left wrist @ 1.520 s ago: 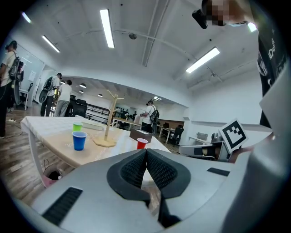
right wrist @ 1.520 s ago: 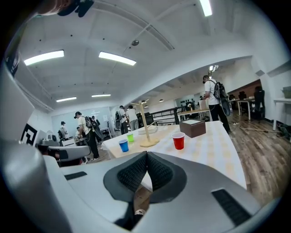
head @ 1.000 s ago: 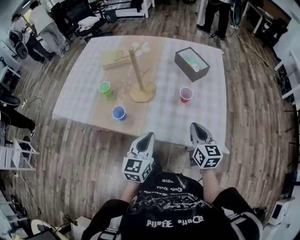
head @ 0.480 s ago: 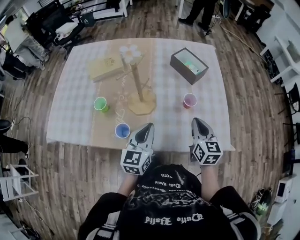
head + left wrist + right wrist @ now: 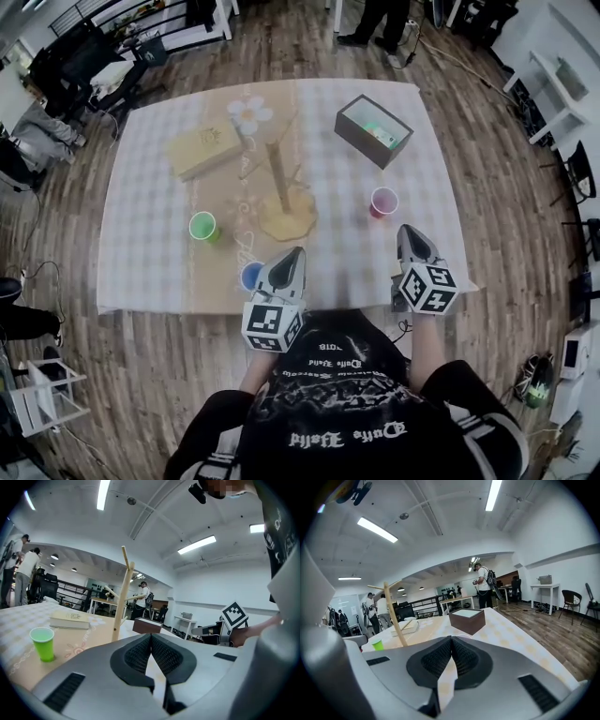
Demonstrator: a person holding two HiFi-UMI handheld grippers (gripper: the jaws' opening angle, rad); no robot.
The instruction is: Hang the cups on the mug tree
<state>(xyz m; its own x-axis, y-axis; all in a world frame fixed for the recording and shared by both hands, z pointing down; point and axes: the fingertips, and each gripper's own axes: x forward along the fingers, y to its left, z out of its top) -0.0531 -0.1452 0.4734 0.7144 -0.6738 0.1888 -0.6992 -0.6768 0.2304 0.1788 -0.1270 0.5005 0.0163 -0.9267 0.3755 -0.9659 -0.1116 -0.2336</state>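
Nearest the person, both tools sit over the near edge of the square table with its pale checked cloth (image 5: 141, 234). The left gripper (image 5: 296, 253) is clenched with nothing between its ribbed pads, as its own view shows (image 5: 151, 637). The right gripper (image 5: 405, 231) is likewise pressed together and empty (image 5: 451, 639). Both point away from the person, across the table. Just at the left gripper's tip stands the small blue plastic cup (image 5: 249, 275), mouth up and half covered by the tool; whether they touch is hard to say from above. Farther left is the small green plastic cup (image 5: 203, 226), upright and open end up (image 5: 43, 643). The small pink plastic cup (image 5: 382, 202) stands the same way just ahead of the right gripper. Between green and pink, on the tan runner, rises the pale wooden mug tree (image 5: 279, 183). Its flat base rests on the table, its long axis is vertical, and its bare pegs slant upward (image 5: 123, 597) (image 5: 393, 616); no cup hangs on it. Beyond it to the left lies a tan closed book (image 5: 203, 150), flat on the cloth. At the far right sits a dark brown open-topped box (image 5: 374, 129).
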